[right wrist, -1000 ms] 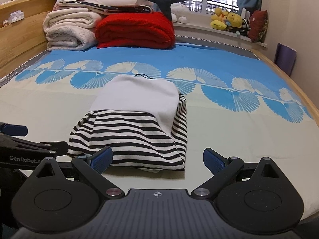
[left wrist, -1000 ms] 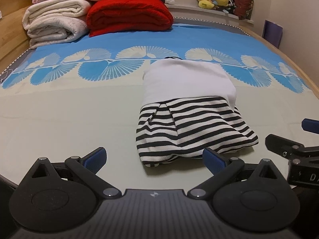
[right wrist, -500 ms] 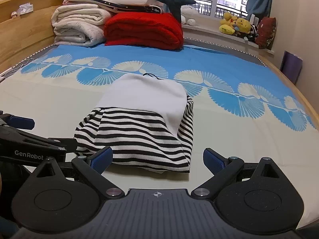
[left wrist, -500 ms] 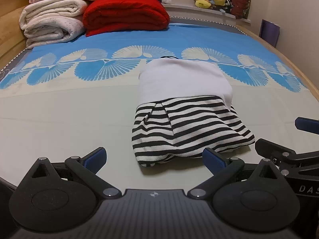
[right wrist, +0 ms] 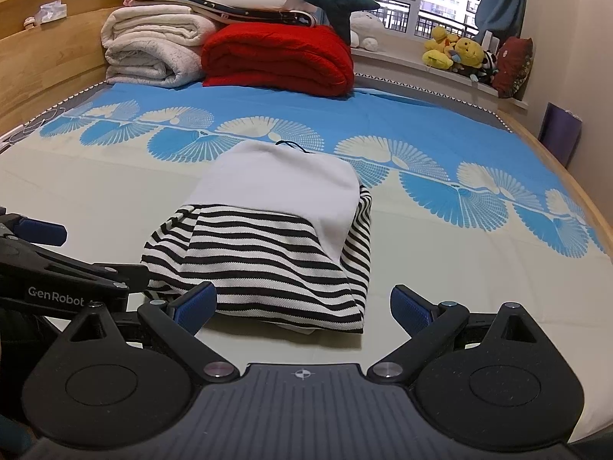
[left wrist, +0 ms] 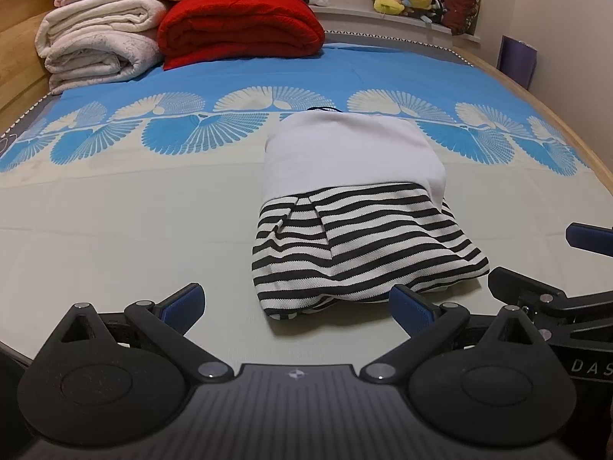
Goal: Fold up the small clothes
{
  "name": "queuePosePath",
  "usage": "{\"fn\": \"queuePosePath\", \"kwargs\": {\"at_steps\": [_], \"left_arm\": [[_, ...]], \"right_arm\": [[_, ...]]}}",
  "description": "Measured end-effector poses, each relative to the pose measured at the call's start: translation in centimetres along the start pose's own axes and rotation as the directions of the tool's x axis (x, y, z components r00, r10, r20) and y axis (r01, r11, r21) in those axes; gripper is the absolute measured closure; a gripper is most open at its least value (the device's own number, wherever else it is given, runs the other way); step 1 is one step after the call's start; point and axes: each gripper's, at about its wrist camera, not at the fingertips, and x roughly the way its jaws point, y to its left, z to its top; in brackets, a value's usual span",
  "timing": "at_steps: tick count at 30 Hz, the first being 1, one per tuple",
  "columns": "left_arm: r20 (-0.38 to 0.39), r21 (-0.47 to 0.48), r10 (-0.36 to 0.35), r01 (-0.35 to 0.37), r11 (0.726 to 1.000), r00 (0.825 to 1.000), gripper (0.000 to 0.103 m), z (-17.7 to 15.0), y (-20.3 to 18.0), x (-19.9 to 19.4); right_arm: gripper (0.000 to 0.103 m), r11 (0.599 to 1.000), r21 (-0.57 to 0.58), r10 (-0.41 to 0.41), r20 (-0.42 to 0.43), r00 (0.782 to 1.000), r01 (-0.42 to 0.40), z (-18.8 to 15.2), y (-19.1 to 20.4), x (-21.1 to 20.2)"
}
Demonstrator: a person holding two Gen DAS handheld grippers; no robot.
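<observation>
A small garment [left wrist: 356,207] lies folded on the bed, white at the far half and black-and-white striped at the near half; the right wrist view shows the same garment [right wrist: 268,237]. My left gripper [left wrist: 297,308] is open just in front of the striped hem, nothing between its blue-padded fingers. My right gripper [right wrist: 302,306] is open too, its left pad [right wrist: 195,303] close to the hem's near edge. Each gripper shows at the side of the other's view: the right gripper [left wrist: 555,287] and the left gripper [right wrist: 57,260].
The bed sheet [left wrist: 115,230] is pale near me and blue with fan prints further off. Folded white blankets [left wrist: 95,50] and a red blanket [left wrist: 241,30] are stacked at the head. Plush toys [right wrist: 459,51] line the windowsill. A wooden frame [right wrist: 46,57] runs along the left.
Both grippers have drawn back a little and lifted; the garment looks slightly farther and has not changed shape. Both stay open.
</observation>
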Motion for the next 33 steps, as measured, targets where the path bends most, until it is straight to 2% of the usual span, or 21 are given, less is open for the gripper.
{"fn": "queuePosePath", "kwargs": {"at_steps": [33], "left_arm": [[-0.020, -0.010, -0.013, 0.013, 1.000, 1.000, 0.001, -0.16, 0.57, 0.30]], "right_arm": [[0.006, 0.999, -0.037, -0.001, -0.004, 1.000, 0.001, -0.40, 0.02, 0.09]]}}
